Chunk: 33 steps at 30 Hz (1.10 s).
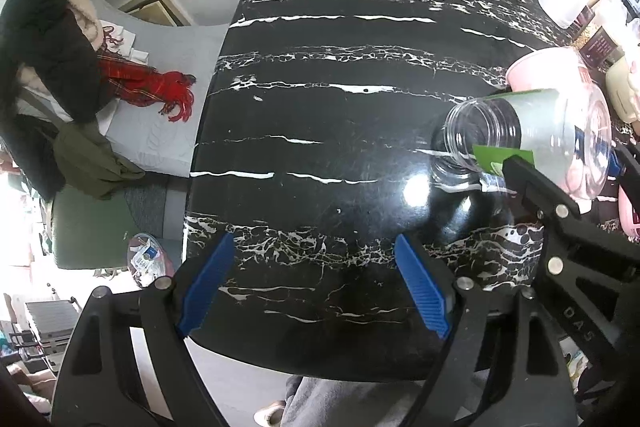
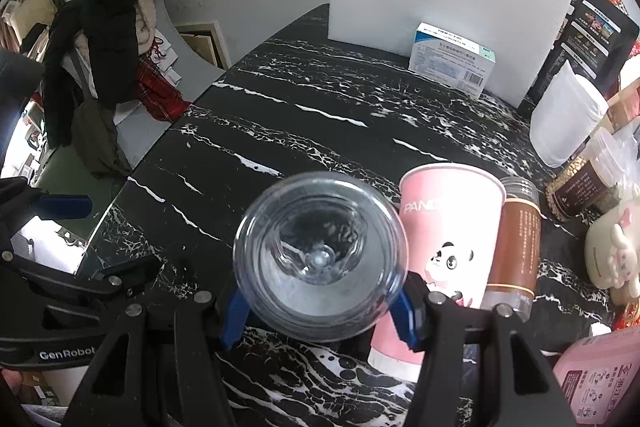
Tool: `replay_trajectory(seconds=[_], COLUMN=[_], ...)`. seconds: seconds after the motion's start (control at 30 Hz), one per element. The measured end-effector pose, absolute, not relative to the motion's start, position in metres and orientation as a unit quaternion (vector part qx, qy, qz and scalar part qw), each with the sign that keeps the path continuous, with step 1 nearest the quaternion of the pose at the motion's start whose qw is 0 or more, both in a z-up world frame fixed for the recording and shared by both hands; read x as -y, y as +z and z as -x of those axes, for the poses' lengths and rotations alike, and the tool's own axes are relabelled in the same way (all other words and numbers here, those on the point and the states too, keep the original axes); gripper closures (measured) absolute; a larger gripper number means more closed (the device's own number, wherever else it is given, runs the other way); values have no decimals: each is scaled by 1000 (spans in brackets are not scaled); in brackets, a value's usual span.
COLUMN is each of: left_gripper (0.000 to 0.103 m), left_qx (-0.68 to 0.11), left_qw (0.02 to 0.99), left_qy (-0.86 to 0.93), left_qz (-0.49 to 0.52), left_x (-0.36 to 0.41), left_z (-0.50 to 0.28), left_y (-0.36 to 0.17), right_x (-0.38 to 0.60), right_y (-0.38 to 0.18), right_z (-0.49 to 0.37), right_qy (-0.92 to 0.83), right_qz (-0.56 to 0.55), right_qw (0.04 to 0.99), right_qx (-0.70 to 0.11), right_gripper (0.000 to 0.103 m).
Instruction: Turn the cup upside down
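Note:
The cup is a clear plastic cup [image 2: 320, 259] with a green label. My right gripper [image 2: 320, 307] is shut on it, blue pads on both sides, and its base faces the right wrist camera. In the left wrist view the cup [image 1: 528, 135] hangs tilted above the black marble table [image 1: 340, 131], mouth pointing down and to the left, with the right gripper's black fingers [image 1: 536, 183] on it. My left gripper [image 1: 316, 287] is open and empty over the table's near edge, to the left of the cup.
A pink paper cup [image 2: 448, 243] and a brown jar [image 2: 520, 247] stand just right of the held cup. A blue and white box [image 2: 452, 63], a white board [image 2: 440, 7], a white container [image 2: 564, 119] and jars line the back and right. A sofa with clothes [image 1: 60, 67] lies left.

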<state>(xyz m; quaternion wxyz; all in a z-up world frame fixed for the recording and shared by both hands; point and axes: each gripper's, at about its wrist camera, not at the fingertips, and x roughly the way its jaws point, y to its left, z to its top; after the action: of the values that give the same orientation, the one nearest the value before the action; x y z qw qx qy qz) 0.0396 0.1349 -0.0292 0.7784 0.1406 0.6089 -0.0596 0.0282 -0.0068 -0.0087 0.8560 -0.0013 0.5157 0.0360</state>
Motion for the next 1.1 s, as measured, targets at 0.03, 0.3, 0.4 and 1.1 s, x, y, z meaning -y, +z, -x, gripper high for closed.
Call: replay_trajectory(seconds=[0.03,0.3,0.4,1.1], left_gripper=[21,21,21,21], left_qx=[-608,-605,-605,-587], left_qw=[779,781,783,804], left_qy=[-59,-56,-55,-4], left_qz=[-140,-142,-138,-95], left_x=[-135,-134,-136,-132], left_z=[-39,-36,-34,-1], left_y=[-28,-25,-23,12], right_x=[7,9,14,70], right_y=[-9,-8,-5,21], right_z=[-27,-22,-21,54], right_qy=[35,18,18,31], right_qz=[1,6,-4,-56], right_qw=[856,861,865,867], right_qx=[-516,-508,-502,-495], right_gripper=[43,32,23,23])
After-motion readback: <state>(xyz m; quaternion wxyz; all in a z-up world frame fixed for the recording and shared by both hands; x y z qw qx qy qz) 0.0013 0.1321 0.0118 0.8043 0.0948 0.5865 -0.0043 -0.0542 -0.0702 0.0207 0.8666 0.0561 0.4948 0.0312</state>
